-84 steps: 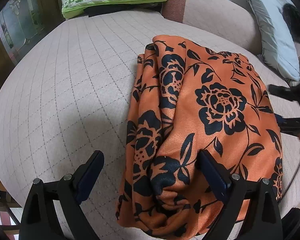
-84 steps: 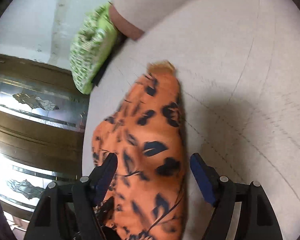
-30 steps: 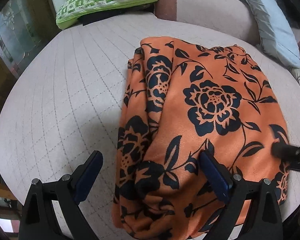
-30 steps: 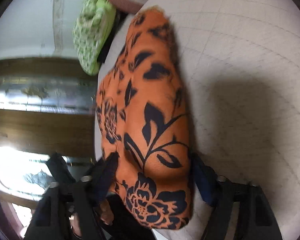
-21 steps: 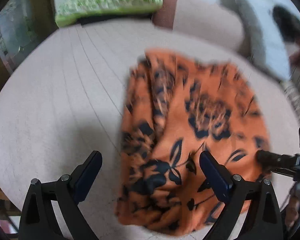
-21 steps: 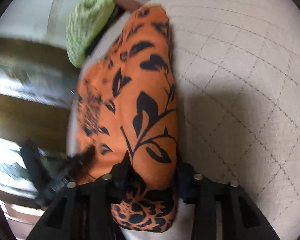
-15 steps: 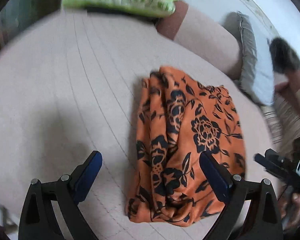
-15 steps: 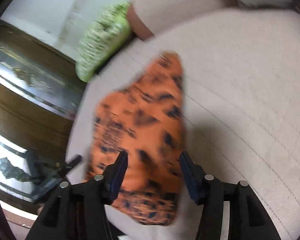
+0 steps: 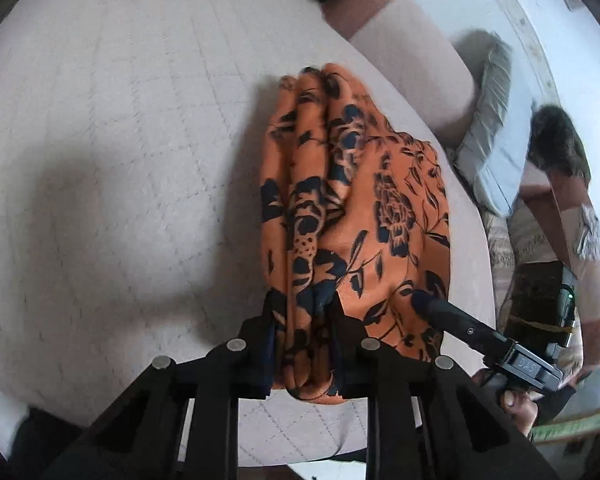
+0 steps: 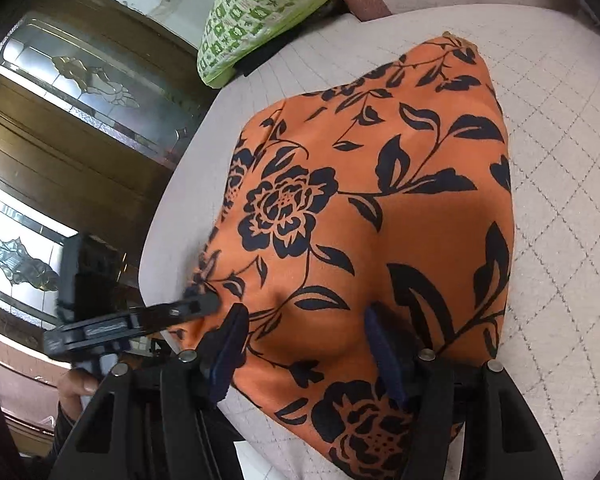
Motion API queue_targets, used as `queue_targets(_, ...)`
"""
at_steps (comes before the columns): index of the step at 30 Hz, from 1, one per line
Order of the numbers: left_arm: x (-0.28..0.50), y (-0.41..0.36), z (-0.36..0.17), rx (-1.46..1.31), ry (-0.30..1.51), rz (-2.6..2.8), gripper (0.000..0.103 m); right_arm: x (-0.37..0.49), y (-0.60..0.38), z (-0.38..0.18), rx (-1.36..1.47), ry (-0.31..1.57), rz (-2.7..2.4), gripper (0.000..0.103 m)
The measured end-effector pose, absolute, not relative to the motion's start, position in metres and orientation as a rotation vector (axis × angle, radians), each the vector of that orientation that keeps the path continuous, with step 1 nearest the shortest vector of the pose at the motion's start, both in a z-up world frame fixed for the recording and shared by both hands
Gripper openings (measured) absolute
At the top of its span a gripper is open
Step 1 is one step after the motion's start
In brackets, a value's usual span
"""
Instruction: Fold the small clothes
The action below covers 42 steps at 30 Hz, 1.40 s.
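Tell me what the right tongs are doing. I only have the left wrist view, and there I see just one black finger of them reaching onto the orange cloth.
Observer: In the right wrist view, the right tongs have a pad on either side of a raised hump of the orange cloth. I cannot tell whether they press it.
Operator: What is that green sliver at the top of my picture?
Observer: A cushion in green and white squares, at the seat's far corner.
Operator: And past the seat's edge below that cushion?
Observer: A dark wooden door with patterned glass panes.
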State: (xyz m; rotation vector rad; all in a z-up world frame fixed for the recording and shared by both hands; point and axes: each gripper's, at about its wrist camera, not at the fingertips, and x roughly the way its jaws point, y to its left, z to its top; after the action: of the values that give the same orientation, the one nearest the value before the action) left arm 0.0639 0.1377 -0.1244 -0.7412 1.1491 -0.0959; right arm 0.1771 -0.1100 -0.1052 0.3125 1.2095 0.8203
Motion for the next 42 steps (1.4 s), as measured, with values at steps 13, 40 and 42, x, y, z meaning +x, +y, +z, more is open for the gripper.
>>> queue_targets(13, 0.116, 0.172, -0.068, -0.658, 0.993, -0.164, 0.09, 0.188, -0.11, -0.108, 0.316, 1.219, 0.853, 0.068)
queue_targets(40, 0.175, 0.133, -0.102, -0.496, 1.049, -0.125, 0.062, 0.193, -0.135, -0.098, 0.37, 1.234, 0.895, 0.068)
queue_targets(42, 0.161, 0.128, -0.088, -0.423, 1.013, -0.093, 0.067, 0.199, -0.137, -0.081, 0.36, 1.184, 0.887, 0.068)
